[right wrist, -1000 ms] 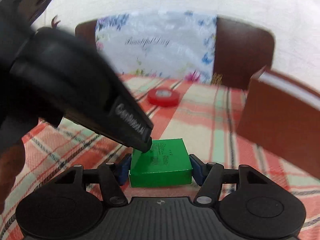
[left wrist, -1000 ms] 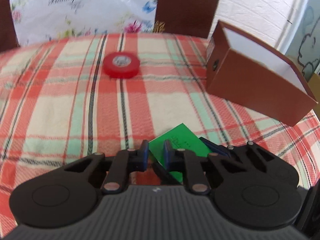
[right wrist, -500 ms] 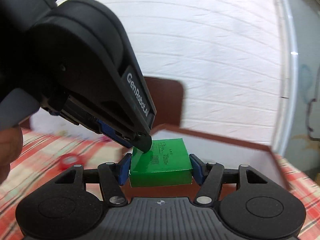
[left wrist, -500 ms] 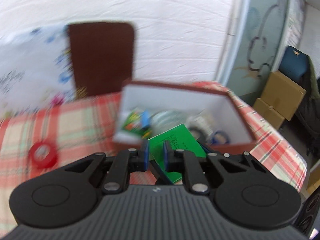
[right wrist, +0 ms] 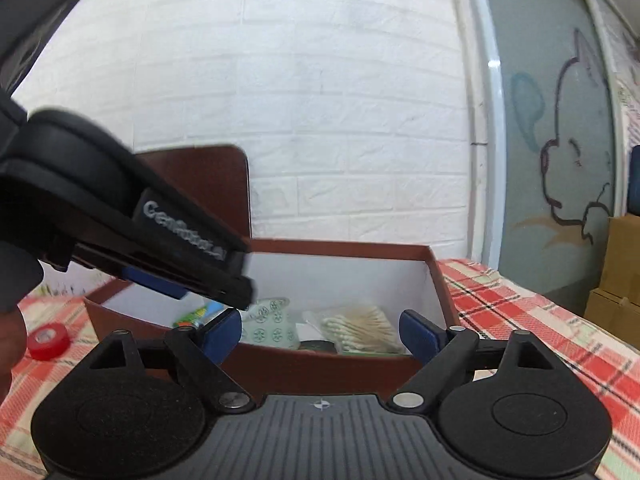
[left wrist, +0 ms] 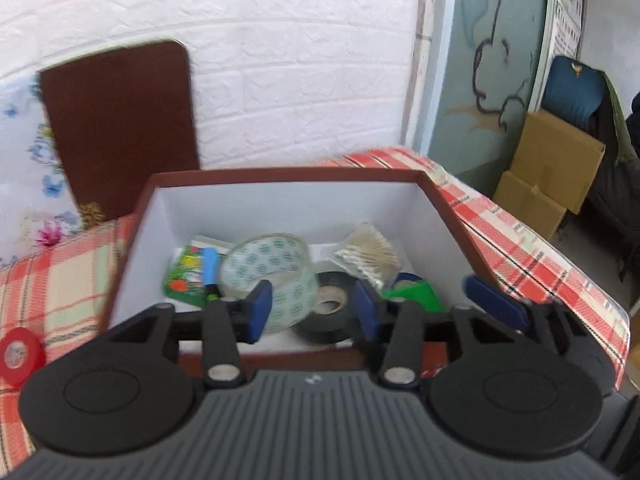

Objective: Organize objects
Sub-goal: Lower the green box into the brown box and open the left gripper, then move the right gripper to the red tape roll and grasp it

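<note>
A table [left wrist: 516, 236] under a red, cream and green plaid cloth carries an open brown box [left wrist: 452, 216] with white inner walls, set near its far right corner. A red tape roll [left wrist: 18, 354] lies flat on the cloth, well left of the box.

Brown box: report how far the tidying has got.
Done: the brown box holds clear tape, black tape, cotton swabs and the green box. In hand: nothing; left gripper and right gripper are opening, empty. Left: red tape on the tablecloth.
</note>
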